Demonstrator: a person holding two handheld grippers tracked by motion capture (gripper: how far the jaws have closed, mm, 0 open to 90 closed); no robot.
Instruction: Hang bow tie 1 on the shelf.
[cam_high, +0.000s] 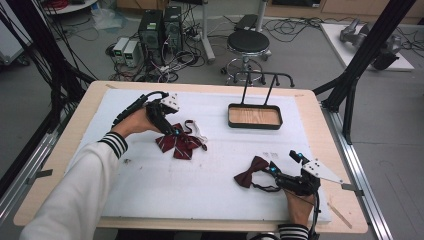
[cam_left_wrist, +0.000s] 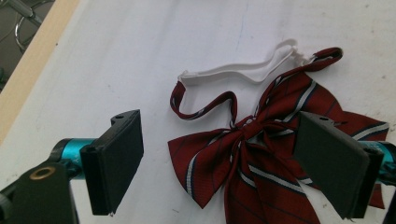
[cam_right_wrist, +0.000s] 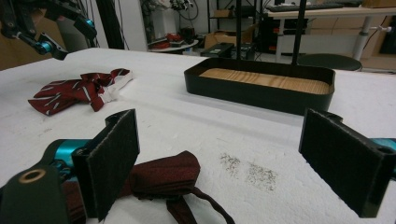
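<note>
I have two tongs out over the white padded surface (cam_high: 150, 185), one in each hand. My left tongs (cam_left_wrist: 219, 158) hang with their jaws spread wide above the red striped bow tie with a white elastic neck strap (cam_left_wrist: 252, 154); in the left gripper view the bow's knot sits between the two black pads, and neither pad touches the cloth. From the high view this bow (cam_high: 181, 141) lies left of centre on the surface, with my left tongs (cam_high: 172, 131) at its upper left edge.

My right tongs (cam_right_wrist: 224, 163) are also wide apart and hold nothing. The plain dark maroon bow tie with a thin dark cord (cam_right_wrist: 163, 179) lies just beside the left pad in the right gripper view, partly behind it; I cannot tell whether the pad touches it. In the high view that second bow (cam_high: 251, 172) lies at the near right of the surface, with my right tongs (cam_high: 282, 172) just to its right.

So I count two bow ties, well apart from each other. There is one black rectangular tray with a wooden floor and a tall black handle (cam_high: 254, 125) at the far right of centre; nothing lies in it. In the right gripper view the tray (cam_right_wrist: 261, 95) stands beyond my open jaws, and the striped bow (cam_right_wrist: 74, 93) lies far off to the left.
</note>
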